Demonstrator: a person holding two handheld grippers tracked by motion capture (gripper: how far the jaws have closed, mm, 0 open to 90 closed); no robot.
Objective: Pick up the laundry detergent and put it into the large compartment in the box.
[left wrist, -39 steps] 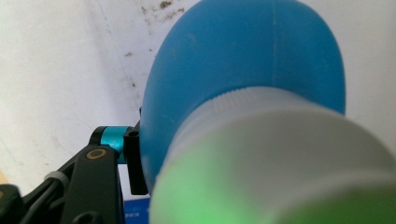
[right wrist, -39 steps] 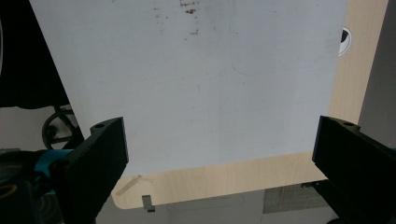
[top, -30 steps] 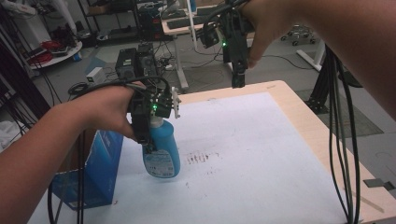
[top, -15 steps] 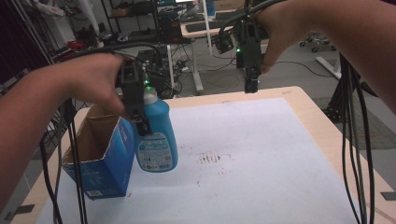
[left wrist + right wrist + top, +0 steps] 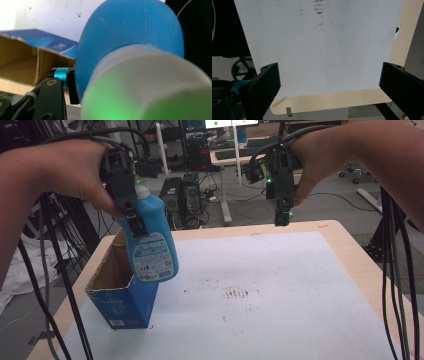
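Observation:
A blue plastic bottle [image 5: 151, 247] with a white cap hangs in the air, tilted, over the open blue cardboard box [image 5: 120, 300] at the table's left. My left gripper [image 5: 134, 217] is shut on the bottle's upper body. In the left gripper view the blue bottle [image 5: 130, 27] and its blurred white cap fill the near field, with the box's [image 5: 27, 60] brown inside below. My right gripper [image 5: 281, 217] is held high over the table's far edge, pointing down; in the right gripper view the right gripper [image 5: 329, 85] stands open with nothing between its jaws.
A white sheet [image 5: 270, 295] covers the wooden table [image 5: 350, 245], with a faint brown smudge [image 5: 242, 293] near its middle. Black cables [image 5: 400, 270] hang at the right and others at the left. Desks and equipment stand on the floor beyond the far edge.
The left hand has lifted the blue bottle up off the table and carried it left, over the open box. The right gripper has stayed about where it was.

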